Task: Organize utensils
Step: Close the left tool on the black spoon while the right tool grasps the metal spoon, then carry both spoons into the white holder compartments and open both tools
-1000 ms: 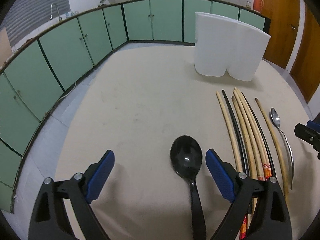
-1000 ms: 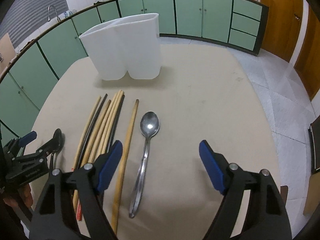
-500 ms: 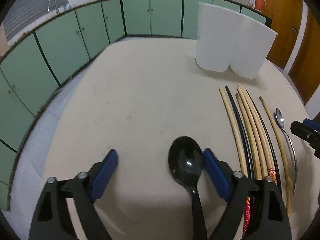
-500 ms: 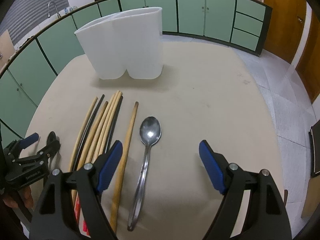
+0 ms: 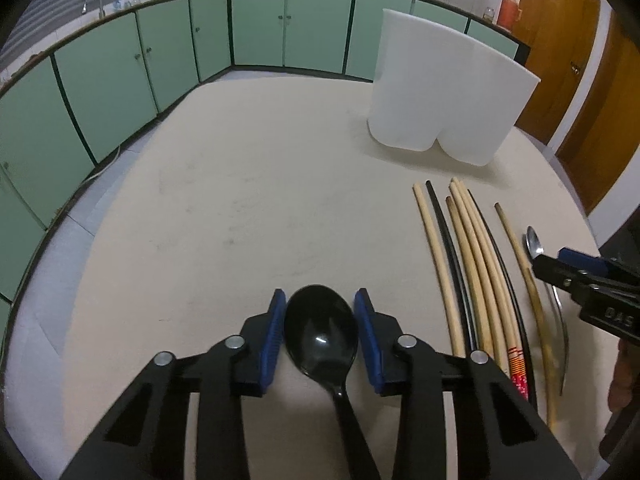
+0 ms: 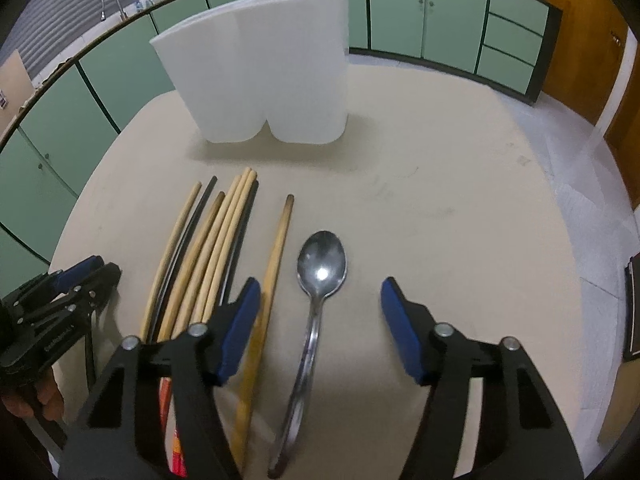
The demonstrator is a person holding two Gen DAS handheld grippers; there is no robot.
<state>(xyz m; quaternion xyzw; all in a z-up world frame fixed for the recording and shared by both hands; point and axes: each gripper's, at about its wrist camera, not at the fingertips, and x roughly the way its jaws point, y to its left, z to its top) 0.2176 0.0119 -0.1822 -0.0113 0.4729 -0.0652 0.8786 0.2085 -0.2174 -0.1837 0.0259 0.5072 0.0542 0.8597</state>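
Note:
A black spoon (image 5: pixel 322 336) lies on the beige table (image 5: pixel 248 208). My left gripper (image 5: pixel 321 304) has closed around its bowl, blue pads at both sides. My right gripper (image 6: pixel 320 296) is open, low over the table, with a metal spoon (image 6: pixel 318 280) between its fingers. Several wooden and black chopsticks (image 6: pixel 212 240) lie in a row left of the metal spoon; they also show in the left wrist view (image 5: pixel 472 264). A white two-part utensil holder (image 6: pixel 260 76) stands upright at the back of the table, also in the left wrist view (image 5: pixel 444 92).
Green cabinets (image 5: pixel 160 52) run around the room behind the table. A wooden door (image 5: pixel 560 60) is at the right. The table edge (image 6: pixel 568 240) drops to a tiled floor on the right. A dark object (image 6: pixel 632 304) sits off the right edge.
My left gripper has gone from wide open to closed around the black spoon's bowl. My right gripper has moved forward over the metal spoon and stays open.

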